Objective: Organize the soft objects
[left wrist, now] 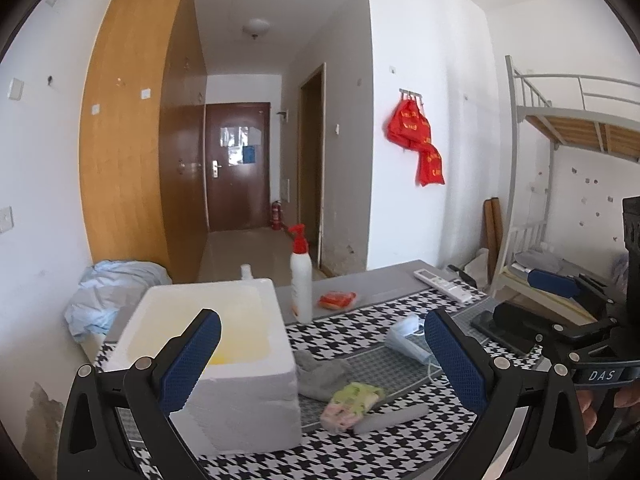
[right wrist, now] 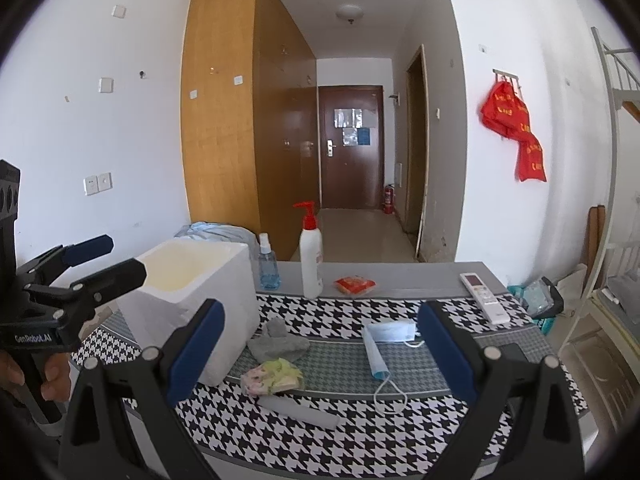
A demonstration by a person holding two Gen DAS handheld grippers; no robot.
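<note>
Houndstooth tablecloth [right wrist: 400, 408] fronts hallway door [right wrist: 350, 148].

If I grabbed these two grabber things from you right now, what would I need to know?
Left gripper open, empty. Right gripper open, empty.
White foam box sits at the table's left; nothing soft visible inside.
Beside it on the checked cloth: grey sock, patterned cloth bundle, grey roll, face mask.
Done: nothing yet. Left: probably move each soft item into the box.
</note>
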